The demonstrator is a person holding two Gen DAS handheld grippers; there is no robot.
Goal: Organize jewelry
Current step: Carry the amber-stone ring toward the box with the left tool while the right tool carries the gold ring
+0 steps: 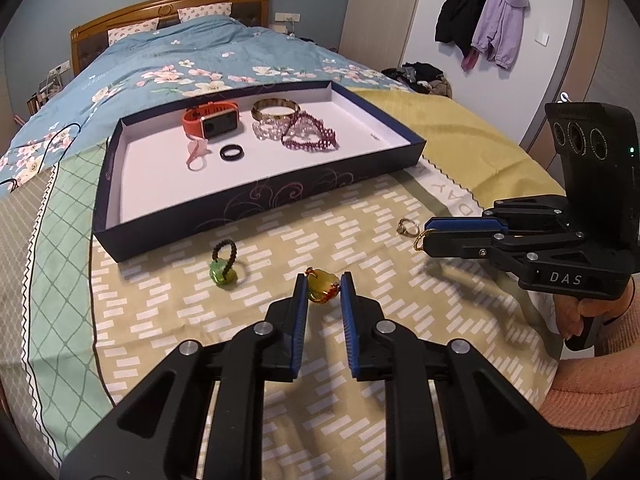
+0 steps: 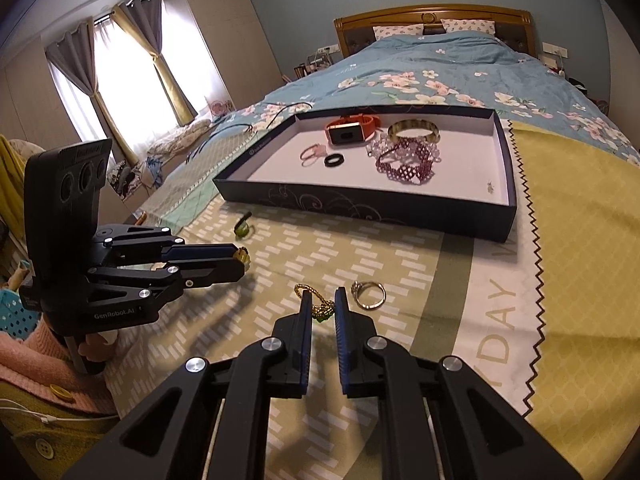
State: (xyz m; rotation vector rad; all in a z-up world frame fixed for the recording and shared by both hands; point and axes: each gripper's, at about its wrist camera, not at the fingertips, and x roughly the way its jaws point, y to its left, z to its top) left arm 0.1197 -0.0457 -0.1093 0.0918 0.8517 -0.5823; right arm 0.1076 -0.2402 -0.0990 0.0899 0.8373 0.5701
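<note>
In the left wrist view my left gripper point(image 1: 323, 290) is shut on an amber pendant point(image 1: 323, 285) that rests on the patterned bed cover. To its right my right gripper point(image 1: 425, 236) is shut on a gold chain point(image 1: 419, 242). The right wrist view shows that chain point(image 2: 320, 307), with a green bead, pinched between the right gripper's point(image 2: 323, 300) blue pads. The left gripper point(image 2: 240, 259) sits at the left there, with the pendant point(image 2: 242, 256) at its tip. A ring point(image 1: 407, 226) point(image 2: 370, 294) and a green pendant on a dark bead loop point(image 1: 223, 271) point(image 2: 242, 230) lie loose on the cover.
A dark blue tray point(image 1: 240, 208) point(image 2: 360, 204) with a white floor stands beyond both grippers. It holds an orange watch point(image 1: 210, 122), a gold bangle point(image 1: 275, 107), purple beads point(image 1: 310, 136), a black ring point(image 1: 231, 152) and a pink ring point(image 1: 196, 156). A pink sleeve point(image 1: 600, 380) is at the right.
</note>
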